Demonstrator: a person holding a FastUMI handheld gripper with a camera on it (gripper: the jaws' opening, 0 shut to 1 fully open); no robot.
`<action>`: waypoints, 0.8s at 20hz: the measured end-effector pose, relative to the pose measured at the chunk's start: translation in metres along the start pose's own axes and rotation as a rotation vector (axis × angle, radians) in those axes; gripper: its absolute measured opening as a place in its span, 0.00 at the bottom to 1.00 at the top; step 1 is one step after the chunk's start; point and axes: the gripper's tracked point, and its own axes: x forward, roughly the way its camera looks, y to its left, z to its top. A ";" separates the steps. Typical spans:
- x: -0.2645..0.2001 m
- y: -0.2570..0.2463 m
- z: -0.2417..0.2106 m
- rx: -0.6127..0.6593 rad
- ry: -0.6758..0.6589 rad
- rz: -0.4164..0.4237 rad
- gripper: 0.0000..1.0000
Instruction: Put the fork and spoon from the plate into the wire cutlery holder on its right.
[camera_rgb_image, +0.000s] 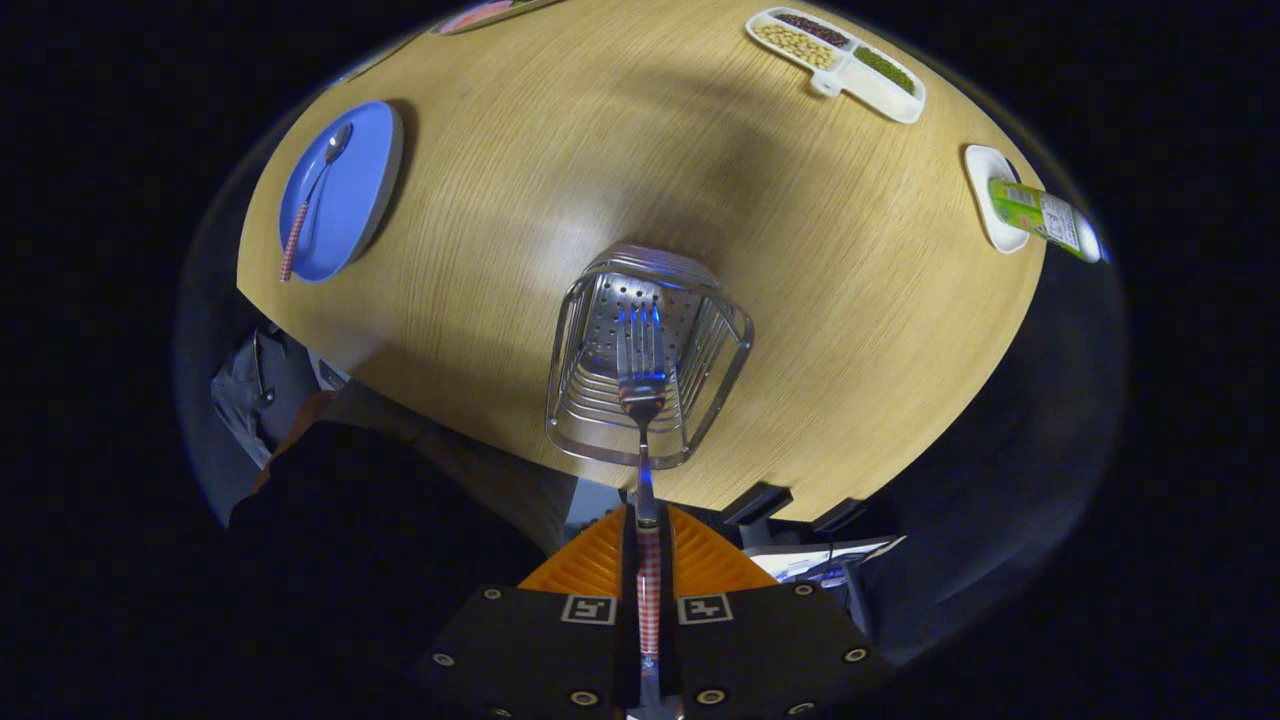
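1. Fingers (648, 560) clamped on the fork (641, 385) handle — tines down over the wire holder (600, 400).
2. Looks stiff, light, slippery metal.
3. Spoon (312, 195) on the plate (360, 200) — I'd grab its handle.

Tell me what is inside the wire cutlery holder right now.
The fork, gripped by its handle between the fingers, hangs tines-down in the mouth of the wire cutlery holder. Its perforated metal floor shows around the tines; the patch directly behind the fork head is covered.
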 end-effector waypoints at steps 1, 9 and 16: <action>0.000 0.001 0.003 -0.003 0.019 0.004 0.07; -0.004 0.009 0.016 0.032 0.043 0.065 0.15; -0.036 0.009 0.026 0.055 -0.107 0.086 0.34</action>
